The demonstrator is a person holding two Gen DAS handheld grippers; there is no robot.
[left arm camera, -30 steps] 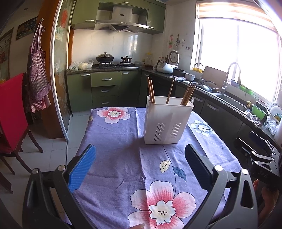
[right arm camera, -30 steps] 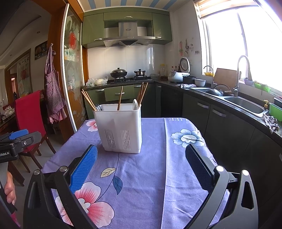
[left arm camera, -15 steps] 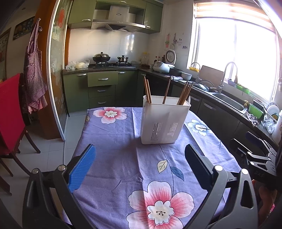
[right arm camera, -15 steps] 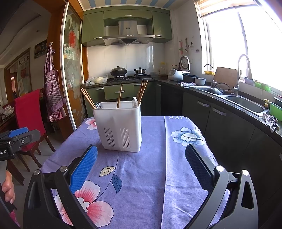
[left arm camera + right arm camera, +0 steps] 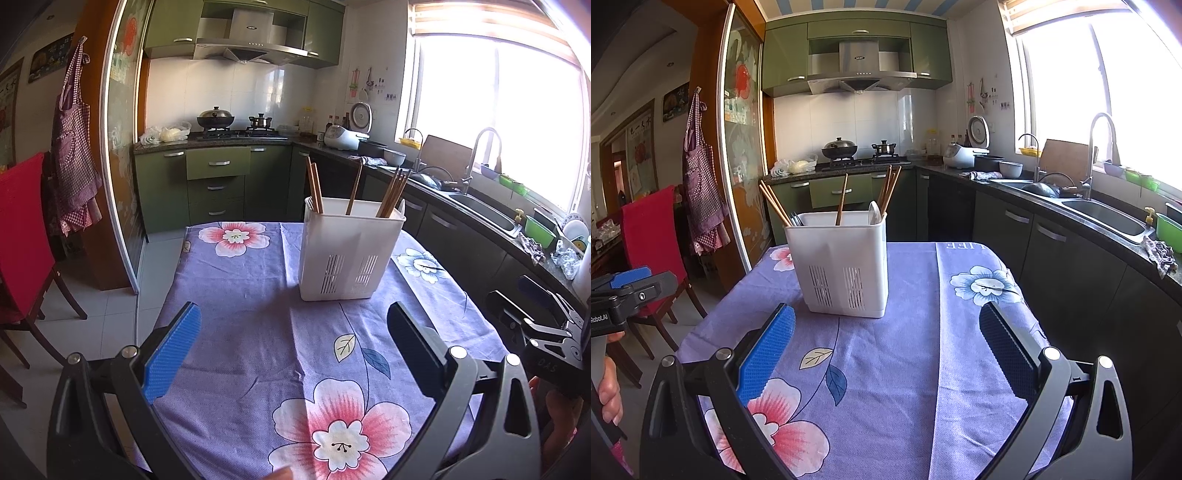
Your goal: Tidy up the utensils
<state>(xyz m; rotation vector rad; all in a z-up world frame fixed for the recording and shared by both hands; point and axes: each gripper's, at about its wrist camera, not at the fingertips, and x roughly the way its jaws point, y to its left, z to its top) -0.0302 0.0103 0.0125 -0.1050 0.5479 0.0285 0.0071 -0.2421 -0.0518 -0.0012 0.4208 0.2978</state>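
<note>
Chopsticks [image 5: 393,192] stand in the holder [image 5: 351,254] (spoon [image 5: 874,213] too) on the table [image 5: 251,295]

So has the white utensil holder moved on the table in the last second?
No. The holder stands on the same spot of the tablecloth, just beyond the leaf print; only the cameras shifted.

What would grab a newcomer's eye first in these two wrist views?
The white slotted plastic utensil caddy standing alone mid-table, brown wooden chopsticks fanning out of its compartments. Under it, the purple floral tablecloth covers the table. Both grippers, left and right, hang open and empty short of the caddy.
</note>
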